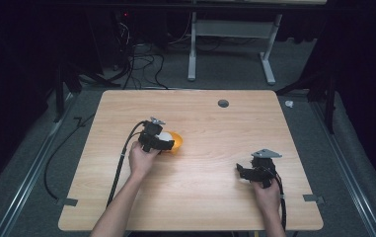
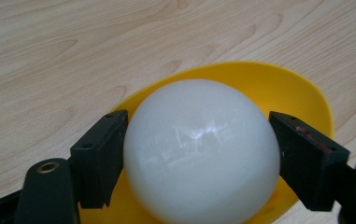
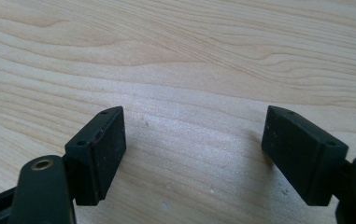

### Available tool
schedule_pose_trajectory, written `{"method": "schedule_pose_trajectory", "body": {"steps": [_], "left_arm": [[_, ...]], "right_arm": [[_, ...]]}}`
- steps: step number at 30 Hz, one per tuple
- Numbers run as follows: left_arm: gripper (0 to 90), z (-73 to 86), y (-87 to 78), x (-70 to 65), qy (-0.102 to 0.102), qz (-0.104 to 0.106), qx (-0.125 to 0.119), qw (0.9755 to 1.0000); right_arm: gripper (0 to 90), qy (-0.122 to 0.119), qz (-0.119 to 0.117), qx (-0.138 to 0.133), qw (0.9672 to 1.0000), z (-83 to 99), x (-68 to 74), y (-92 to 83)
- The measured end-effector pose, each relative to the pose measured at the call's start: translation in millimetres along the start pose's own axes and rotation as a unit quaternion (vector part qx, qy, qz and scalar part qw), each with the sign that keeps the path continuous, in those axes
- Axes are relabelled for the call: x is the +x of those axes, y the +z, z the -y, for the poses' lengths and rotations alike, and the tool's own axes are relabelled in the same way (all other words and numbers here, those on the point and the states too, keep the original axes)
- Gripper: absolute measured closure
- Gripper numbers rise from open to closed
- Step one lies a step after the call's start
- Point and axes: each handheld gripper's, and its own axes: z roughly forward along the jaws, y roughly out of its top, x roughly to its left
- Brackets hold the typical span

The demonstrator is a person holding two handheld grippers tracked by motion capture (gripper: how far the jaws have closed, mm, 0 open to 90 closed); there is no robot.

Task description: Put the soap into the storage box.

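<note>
Presently the left gripper (image 2: 199, 154) pinches the glossy white ball (image 2: 201, 151) over the shallow yellow plastic bowl (image 2: 283, 88) on the wooden table (image 1: 225, 133); its slick curved surface risks squirting free if the squeeze sits off-centre, the right gripper (image 3: 194, 154) idling spread.

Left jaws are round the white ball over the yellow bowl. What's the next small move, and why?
Probably lift the left gripper straight up a little. In its view the jaws press both sides of the ball, which sits in the bowl, so a short lift would test the hold. Whether the ball rests on the bowl I cannot tell. The right gripper is open over bare table.
</note>
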Motion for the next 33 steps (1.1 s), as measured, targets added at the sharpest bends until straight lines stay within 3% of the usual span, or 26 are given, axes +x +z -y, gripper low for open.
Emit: {"method": "schedule_pose_trajectory", "body": {"steps": [10, 33], "left_arm": [[20.9, -3.9, -15.1, -1.8, -0.001, 0.004, -0.033, 0.9995], [18.9, 0.6, -40.6, -0.6, 0.023, -0.003, -0.041, 0.9989]], "right_arm": [[22.7, 0.0, 0.0, 0.0, 1.0, 0.0, 0.0, 0.0], [22.7, 0.0, 0.001, -0.001, 1.0, 0.1, 0.1, 0.1]]}}
